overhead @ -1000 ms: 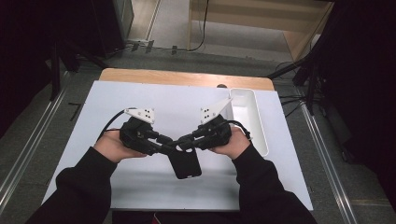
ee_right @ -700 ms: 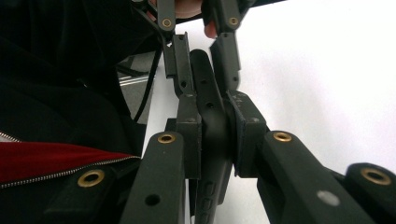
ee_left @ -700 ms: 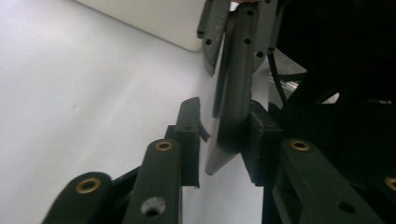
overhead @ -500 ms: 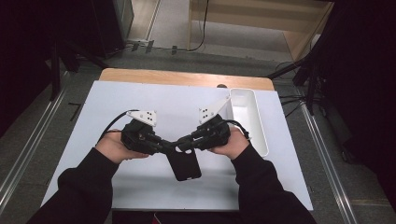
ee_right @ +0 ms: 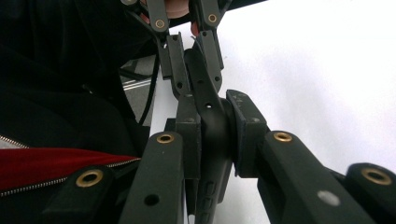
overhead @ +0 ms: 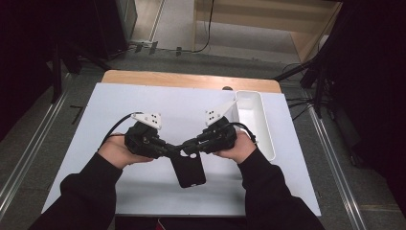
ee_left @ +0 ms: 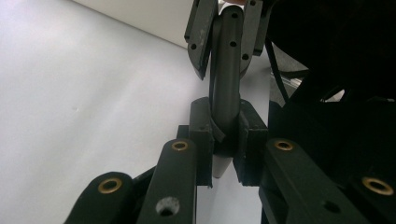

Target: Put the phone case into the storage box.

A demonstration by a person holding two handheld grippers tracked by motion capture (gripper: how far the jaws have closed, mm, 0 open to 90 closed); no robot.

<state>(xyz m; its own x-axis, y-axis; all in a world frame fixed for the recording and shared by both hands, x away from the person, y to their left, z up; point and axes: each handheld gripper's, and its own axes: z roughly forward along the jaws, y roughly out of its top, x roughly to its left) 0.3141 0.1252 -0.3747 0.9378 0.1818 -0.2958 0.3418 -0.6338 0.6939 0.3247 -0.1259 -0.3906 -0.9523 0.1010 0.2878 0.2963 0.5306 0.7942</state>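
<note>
Two claws grip one black phone case [overhead: 188, 168] at its far end, the left claw [overhead: 168, 149] clamped on the left corner and the right claw [overhead: 188, 143] on the right. The left claw's jaws have just been closing, and the left gripper view shows the case's edge [ee_left: 226, 93] pinched between them. The right gripper view shows the same edge [ee_right: 208, 121] squeezed between that claw's pads. The case hangs low over the white tabletop [overhead: 95, 124], its long axis running from the claws back toward the person, both hands equally near. Beyond the right hand sits a white tray [overhead: 261, 122]. Any coming pull or flex likely runs across the short width.
</note>
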